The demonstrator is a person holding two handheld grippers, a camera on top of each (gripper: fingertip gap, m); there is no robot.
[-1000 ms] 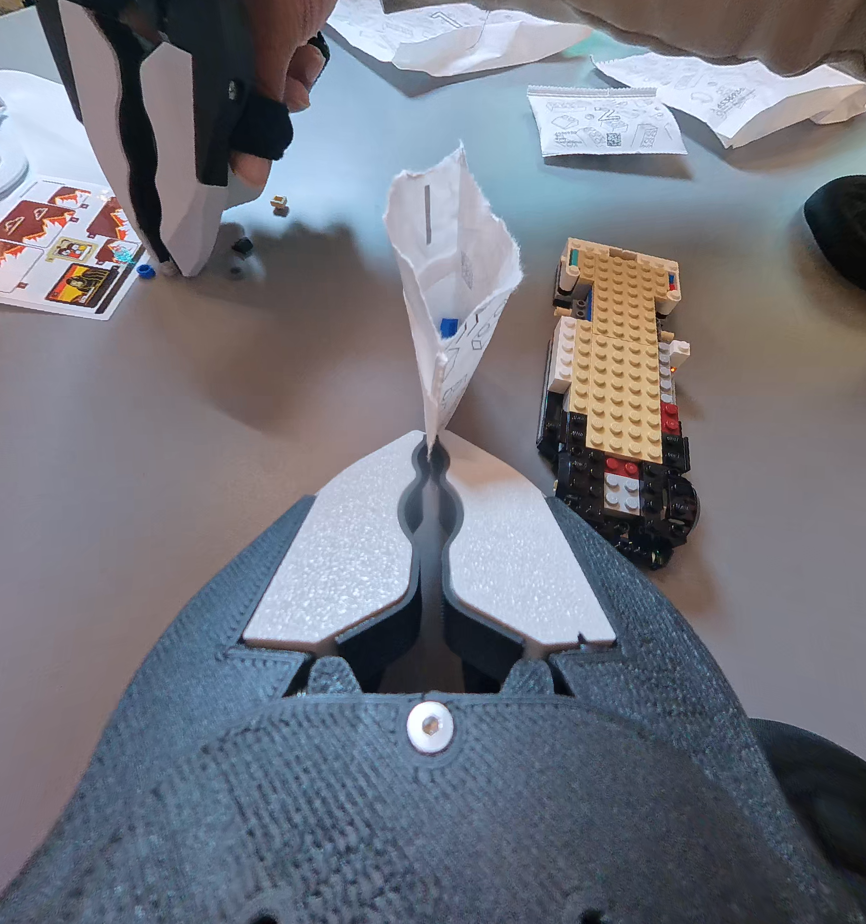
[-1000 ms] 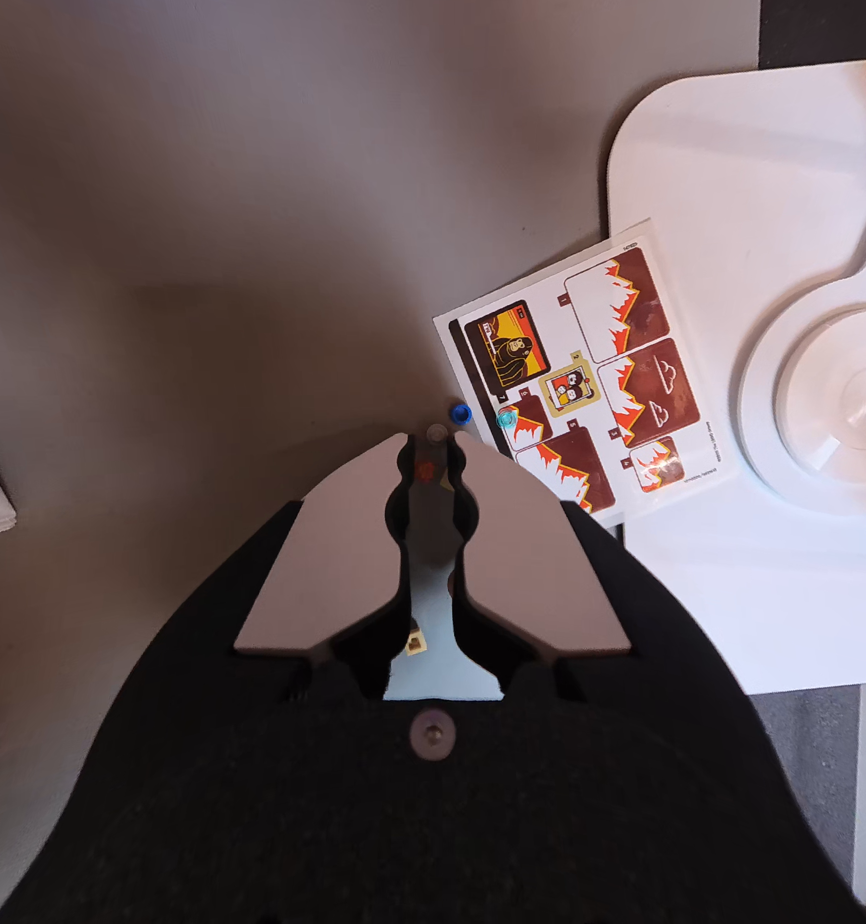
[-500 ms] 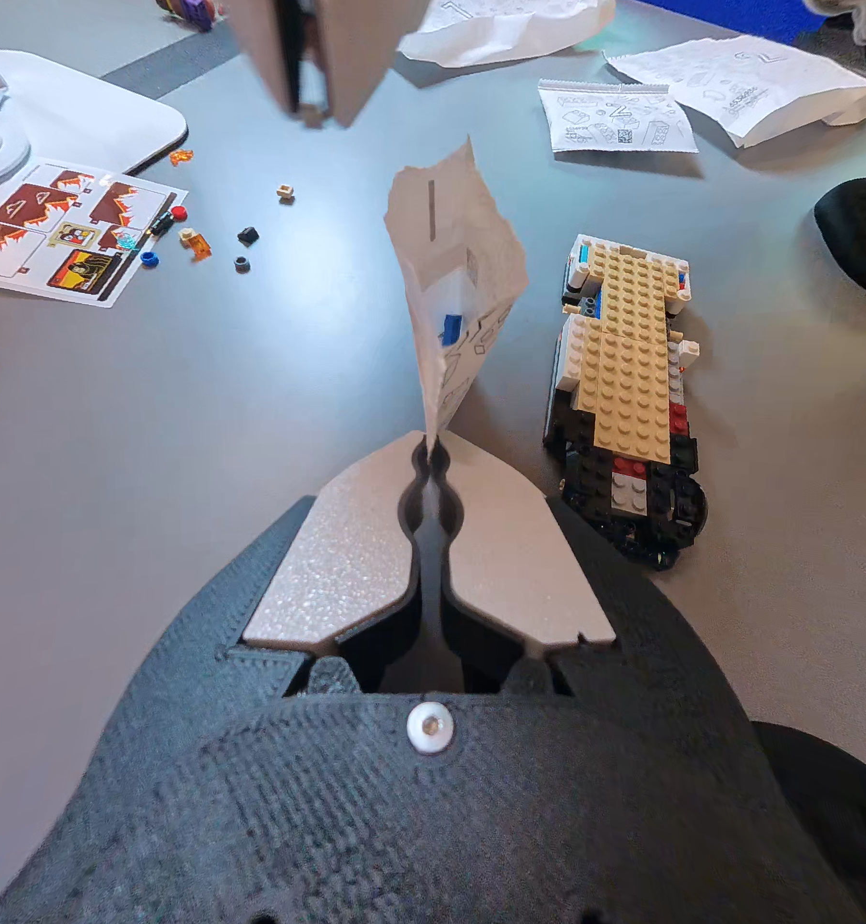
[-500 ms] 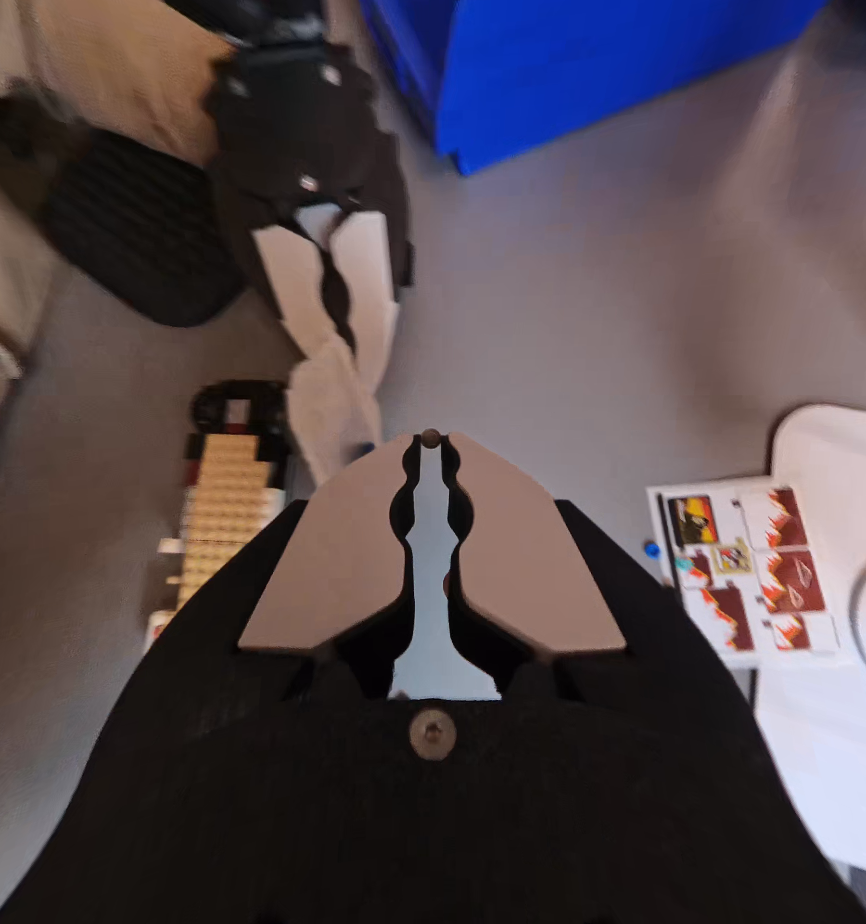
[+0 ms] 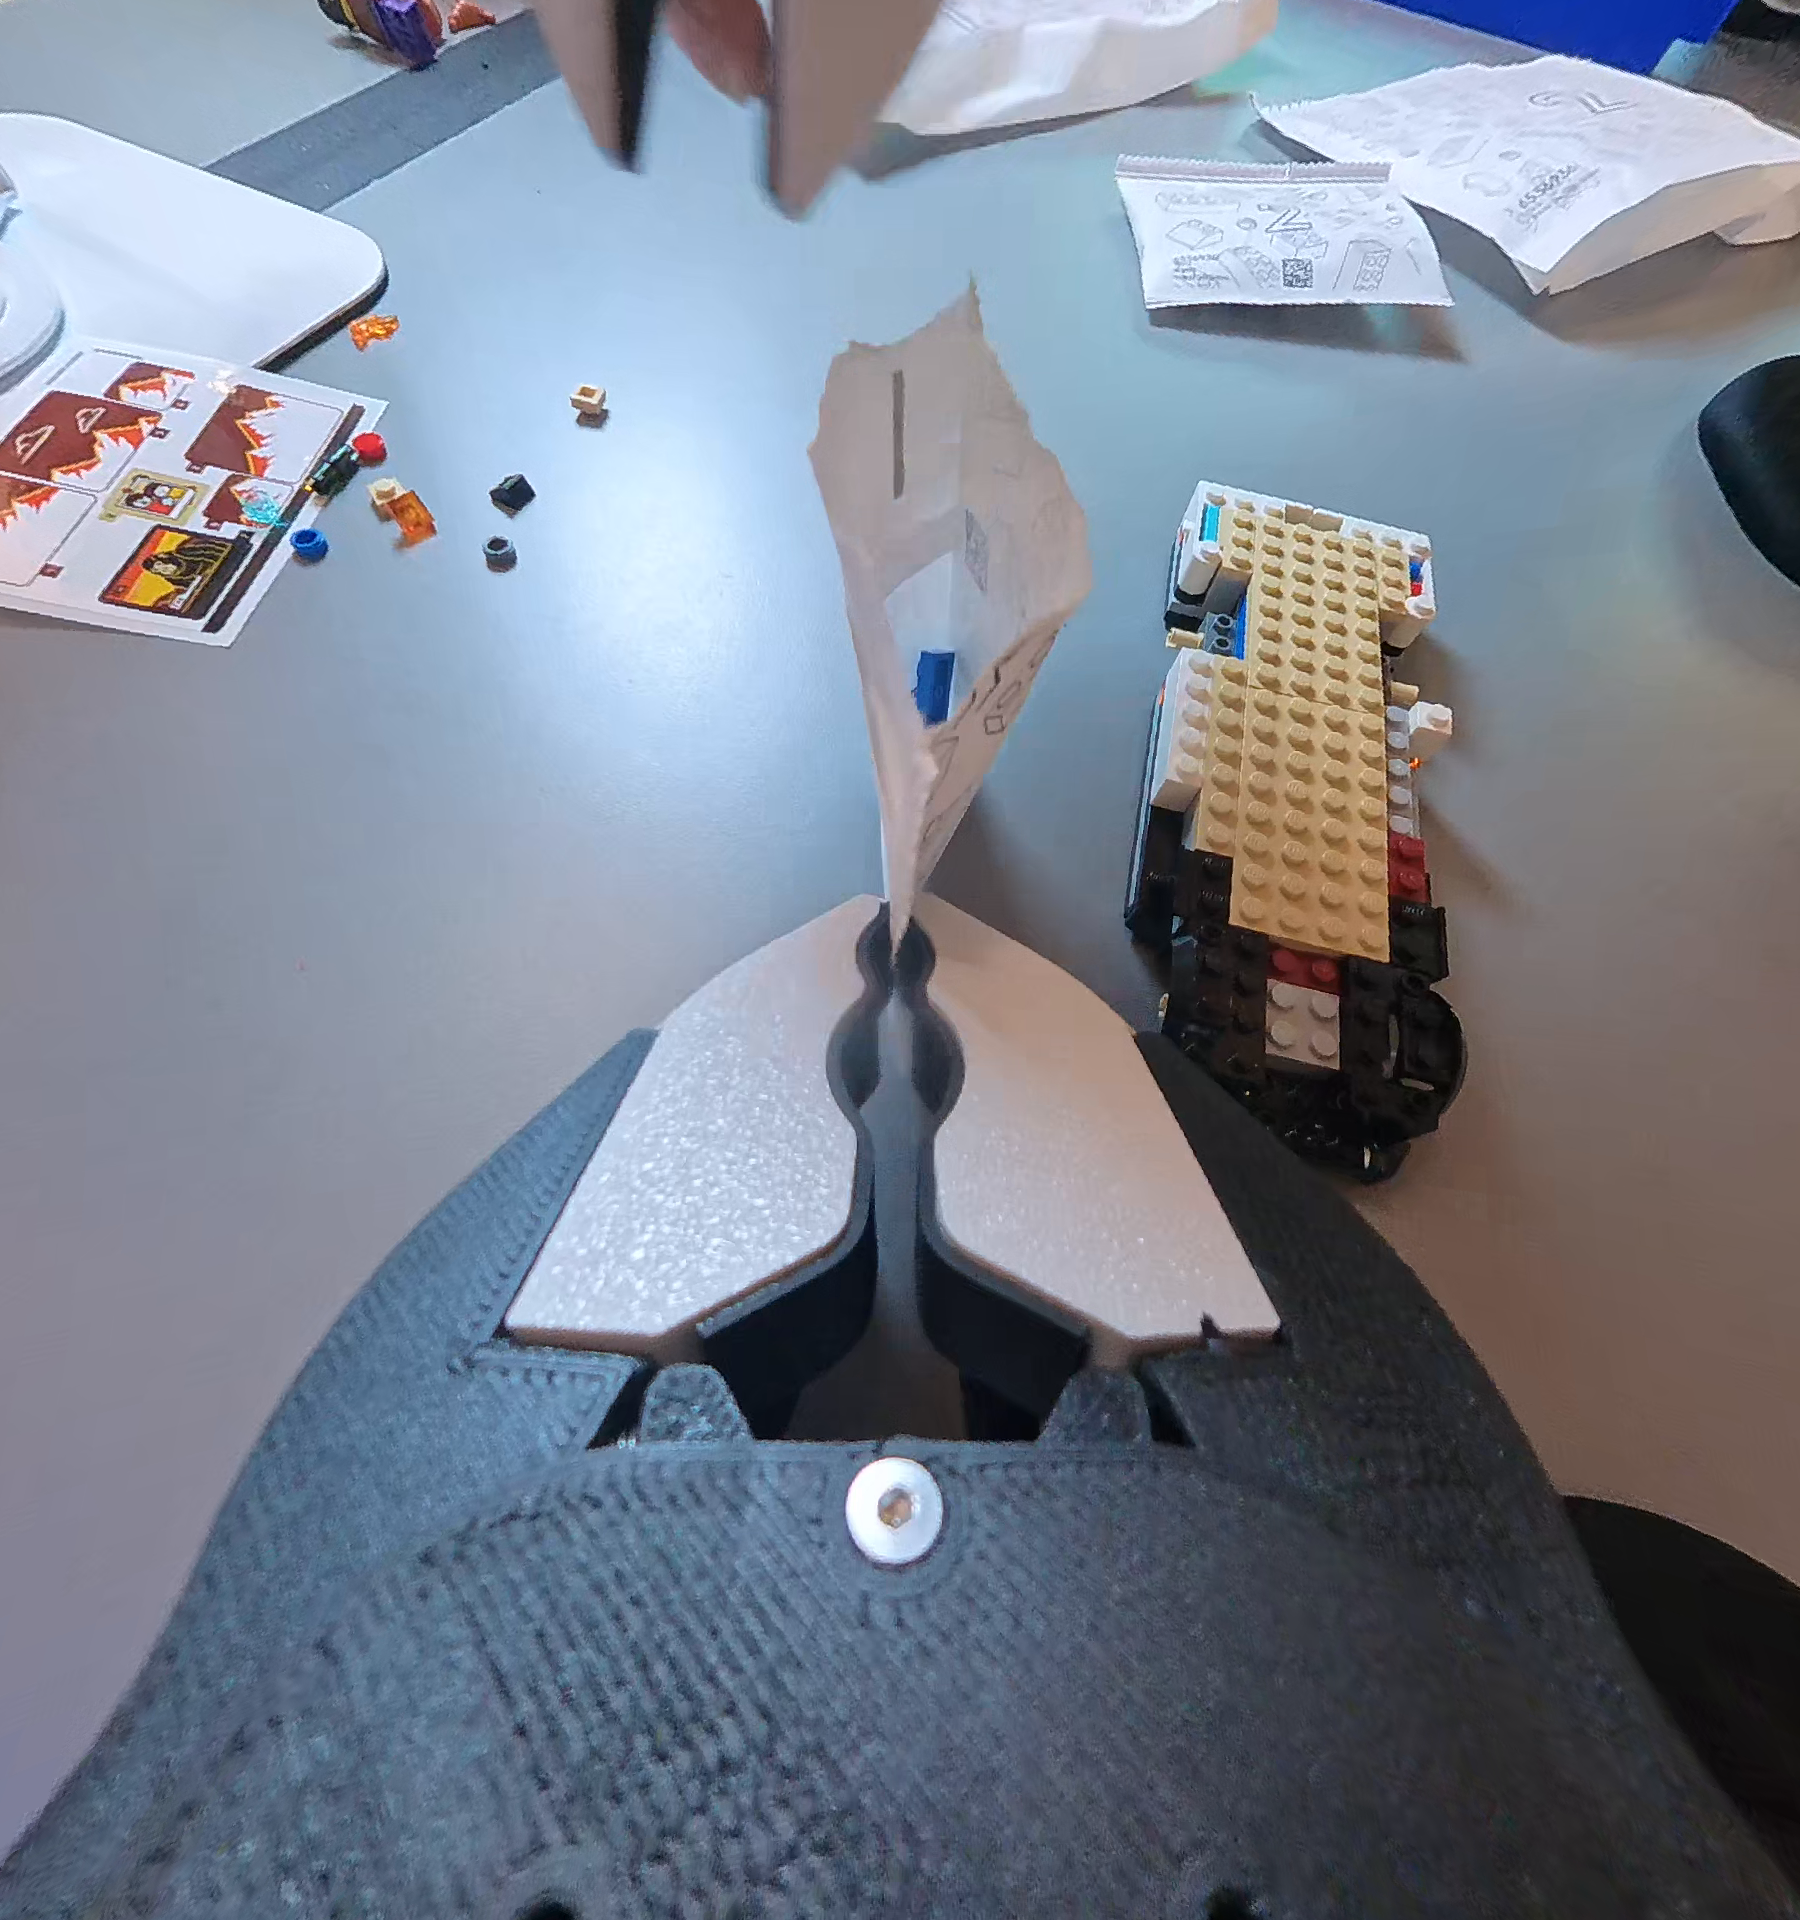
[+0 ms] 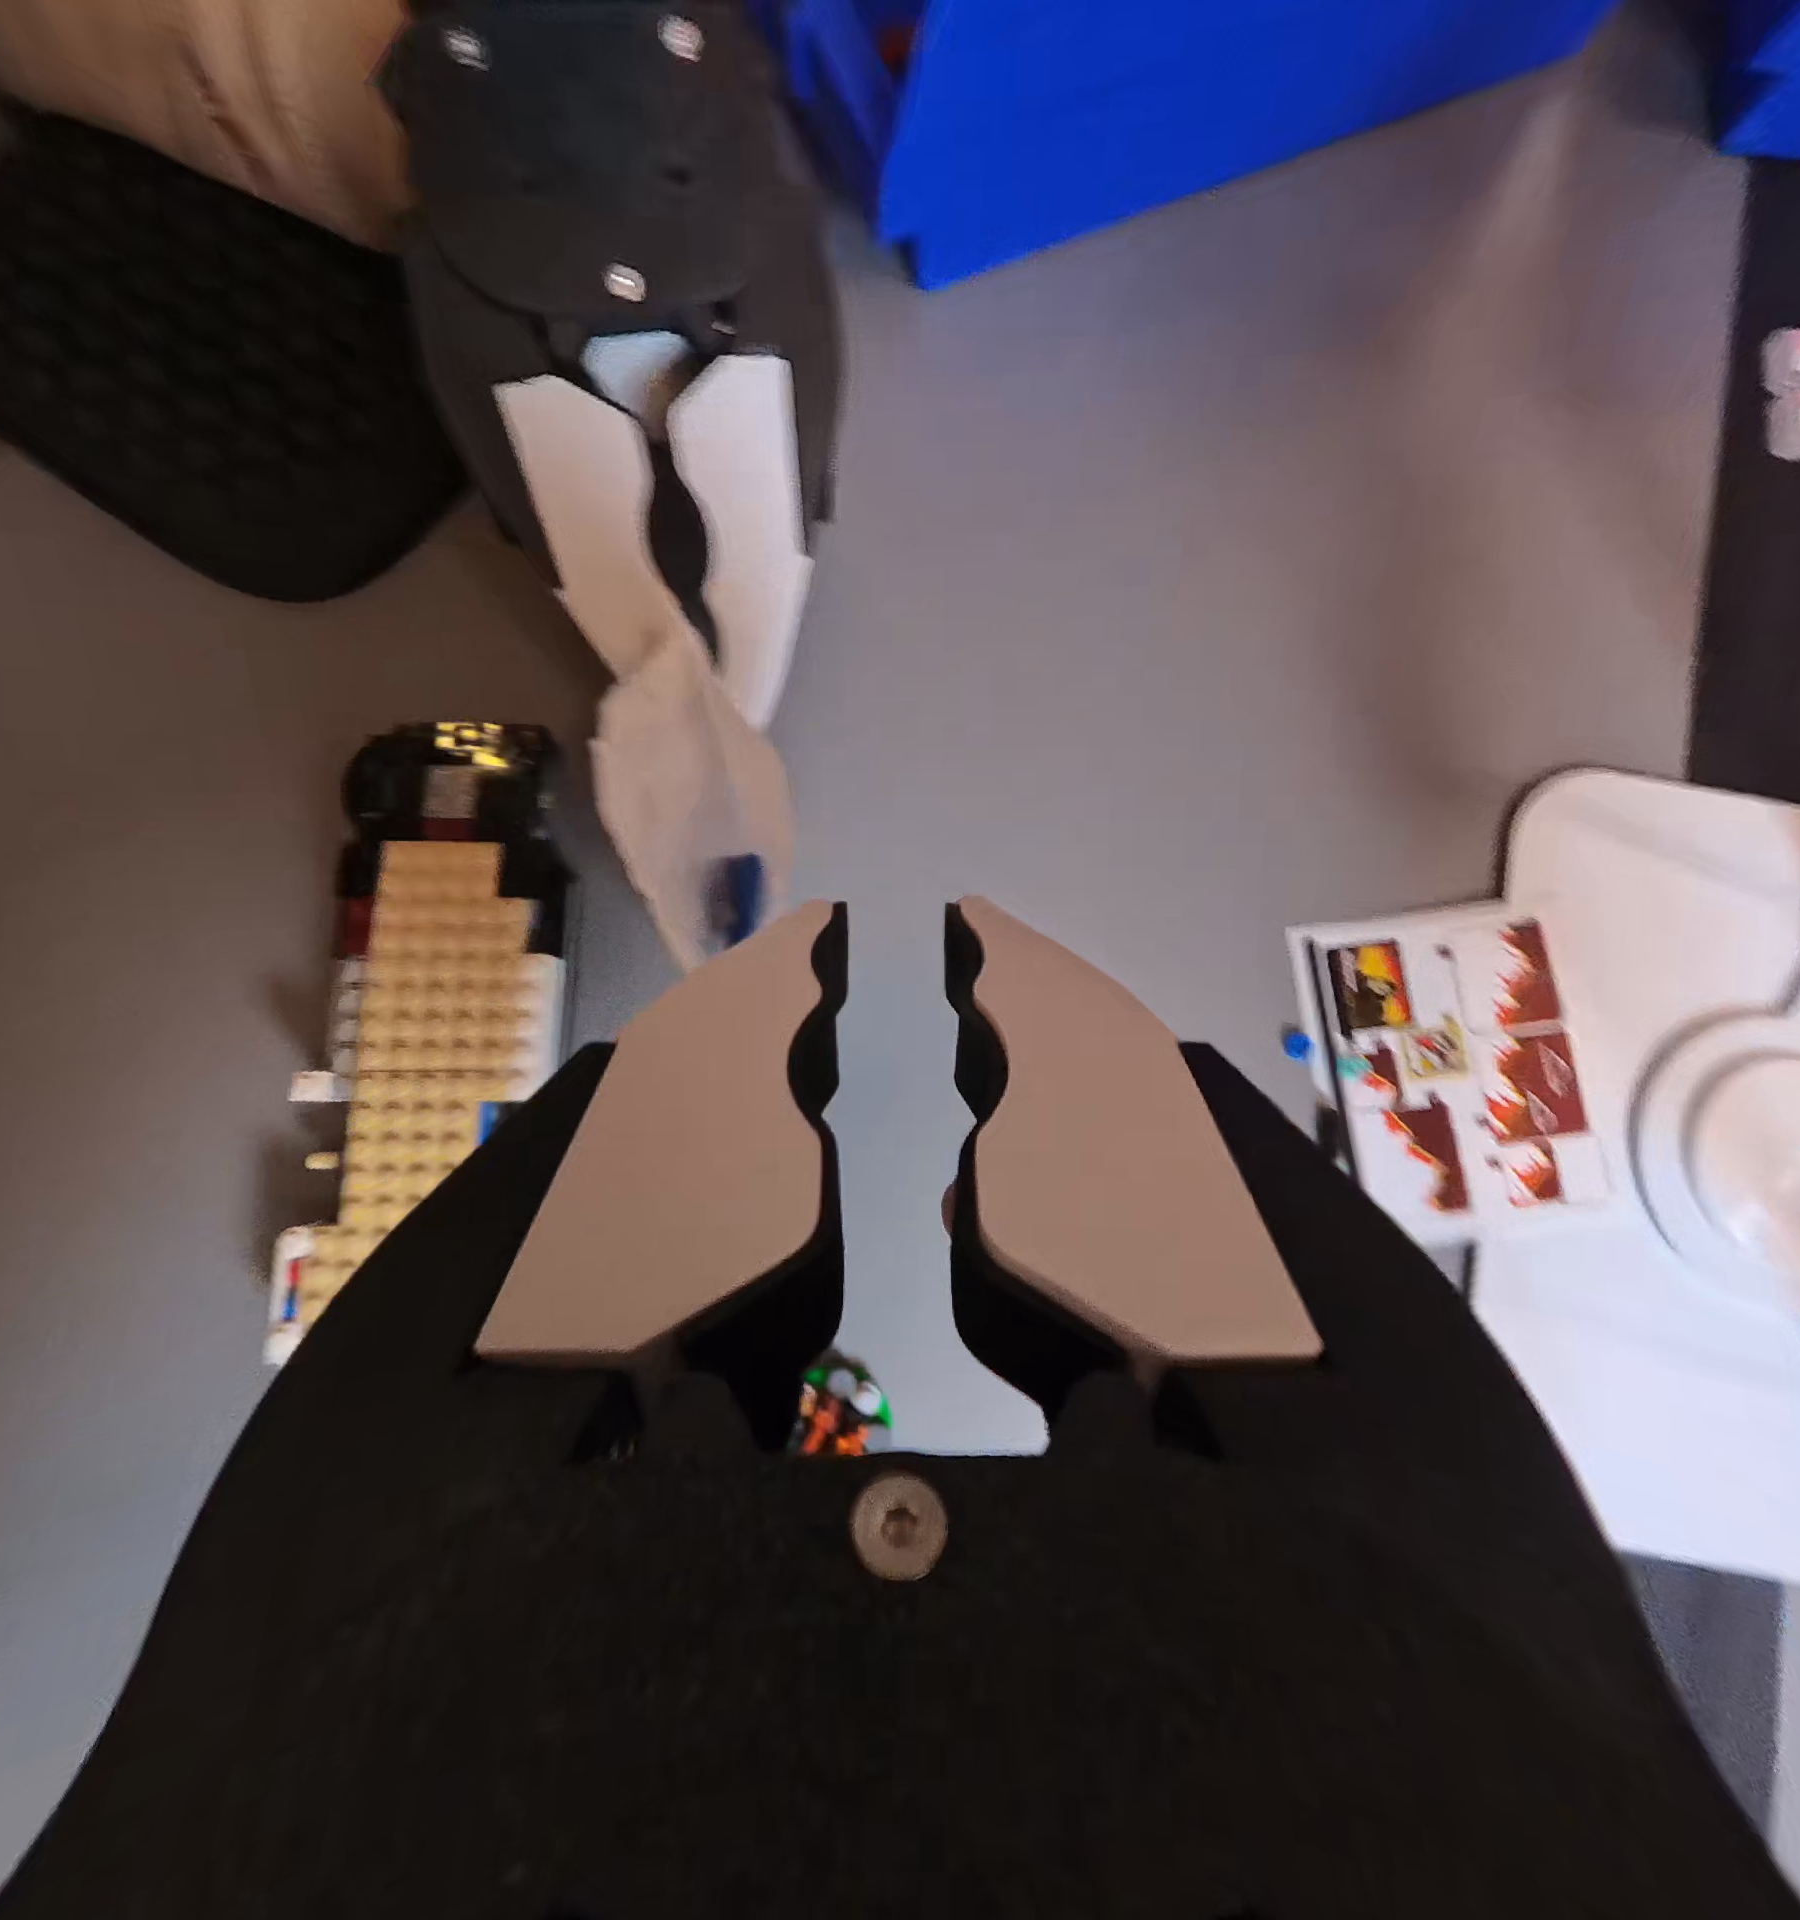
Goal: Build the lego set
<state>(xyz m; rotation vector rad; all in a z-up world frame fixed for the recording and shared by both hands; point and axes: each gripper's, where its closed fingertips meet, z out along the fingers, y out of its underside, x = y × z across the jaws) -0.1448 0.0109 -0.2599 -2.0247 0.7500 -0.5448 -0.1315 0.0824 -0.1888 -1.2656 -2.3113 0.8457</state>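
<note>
My left gripper (image 5: 896, 914) is shut on the bottom corner of a torn white paper bag (image 5: 953, 540), which it holds upright with its mouth open upward. A blue brick (image 5: 934, 681) lies inside the bag. My right gripper (image 6: 896, 914) is open with nothing between its pads. It hovers above the table just beside the bag's mouth (image 6: 688, 800), and shows at the top of the left wrist view (image 5: 709, 185). The left gripper (image 6: 704, 649) and the blue brick (image 6: 740, 883) also show in the blurred right wrist view.
A tan, black and white brick model (image 5: 1301, 769) lies right of the bag. A sticker sheet (image 5: 127, 488), several small loose pieces (image 5: 408, 509) and a white stand base (image 5: 179, 249) are at the left. More paper bags (image 5: 1280, 239) lie behind, and a blue bin (image 6: 1187, 94). My hands' fingertips stand some 10 centimeters from each other.
My right gripper rose from the loose pieces by the sticker sheet with a small grey round piece at its tips, swung over to the bag and opened; the piece no longer shows. The left gripper held still.
</note>
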